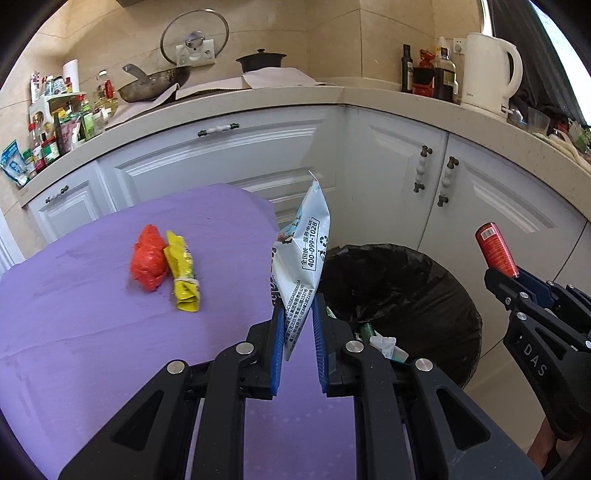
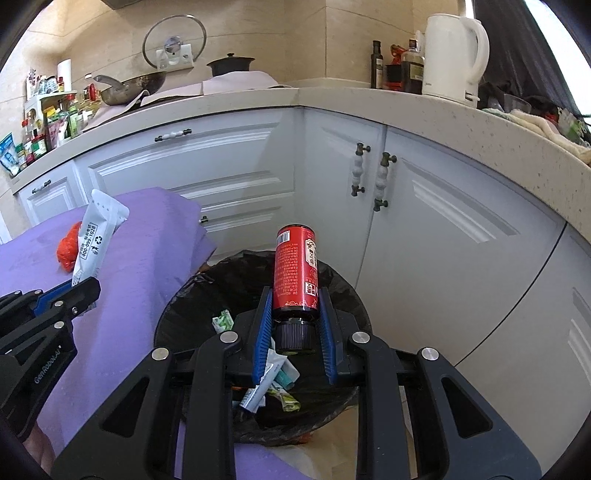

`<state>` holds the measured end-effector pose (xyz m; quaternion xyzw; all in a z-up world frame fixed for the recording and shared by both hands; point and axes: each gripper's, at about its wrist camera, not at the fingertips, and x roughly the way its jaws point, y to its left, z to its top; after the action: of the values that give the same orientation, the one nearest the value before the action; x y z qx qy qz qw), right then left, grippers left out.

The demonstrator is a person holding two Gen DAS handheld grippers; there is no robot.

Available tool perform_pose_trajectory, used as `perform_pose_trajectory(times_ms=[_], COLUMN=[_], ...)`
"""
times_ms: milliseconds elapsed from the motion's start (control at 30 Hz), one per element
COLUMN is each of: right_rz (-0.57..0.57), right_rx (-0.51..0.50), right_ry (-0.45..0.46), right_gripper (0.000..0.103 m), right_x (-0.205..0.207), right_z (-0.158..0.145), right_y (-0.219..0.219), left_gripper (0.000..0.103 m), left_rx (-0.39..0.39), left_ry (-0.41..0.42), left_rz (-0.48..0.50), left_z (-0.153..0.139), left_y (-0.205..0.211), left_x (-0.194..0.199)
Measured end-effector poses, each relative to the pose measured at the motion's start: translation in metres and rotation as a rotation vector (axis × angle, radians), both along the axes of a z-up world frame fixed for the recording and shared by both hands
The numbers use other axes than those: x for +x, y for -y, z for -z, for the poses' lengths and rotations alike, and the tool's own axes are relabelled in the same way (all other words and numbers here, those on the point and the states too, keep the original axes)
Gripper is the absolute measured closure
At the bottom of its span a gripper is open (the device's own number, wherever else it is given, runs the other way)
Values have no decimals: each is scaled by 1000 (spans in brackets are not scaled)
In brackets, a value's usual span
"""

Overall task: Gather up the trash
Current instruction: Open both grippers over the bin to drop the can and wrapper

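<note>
Left gripper (image 1: 299, 314) is pinching a white printed wrapper (image 1: 301, 254) upright above the purple tablecloth's (image 1: 92, 332) edge. Right gripper (image 2: 295, 306) is clamping a red bottle (image 2: 295, 269), cap down, over the black-lined trash bin (image 2: 343, 295). Ahead-left of the left tongs, a red crumpled wrapper (image 1: 147, 258) and yellow wrapper (image 1: 183, 273) are lying touching. White cabinets (image 2: 443, 240) are standing behind.

Both views are bright and evenly lit, with daylight entering from a blown-out window (image 1: 554, 29) at the upper right. White cabinet doors (image 2: 443, 236) carry soft sheen, and the kettle (image 1: 487, 70) is nearly overexposed. Shadows are faint; the bin (image 1: 402, 295) interior stays dark, with little detail. Fisheye distortion bends the counter edge (image 2: 480, 122) into a curve, and black vignette fills the corners. The centre is sharp: print on the white packet (image 1: 303, 254) is legible, while the far shelf clutter (image 1: 55, 122) is softer
</note>
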<state>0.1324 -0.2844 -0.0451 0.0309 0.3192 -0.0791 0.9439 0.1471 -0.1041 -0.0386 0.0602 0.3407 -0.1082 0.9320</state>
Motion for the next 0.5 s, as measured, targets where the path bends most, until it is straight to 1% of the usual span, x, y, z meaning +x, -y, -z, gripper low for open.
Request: perform_pose_trajectory(times_ms=[267,433,500], right_rz=[27,41,48], right_rx=[10,18,26], right_ry=[-3,-25,-24], right_gripper=[80,78,78], right_x=[15,28,29], right_z=[8,17,18], right_y=[13,20,23], left_gripper=[85,83,72], left_rx=[16,28,41], left_ry=[-4,-15,-20], left_rz=[17,33,37], left_z=[7,13,16], left_y=[18,30,34], left_x=[10,19,22])
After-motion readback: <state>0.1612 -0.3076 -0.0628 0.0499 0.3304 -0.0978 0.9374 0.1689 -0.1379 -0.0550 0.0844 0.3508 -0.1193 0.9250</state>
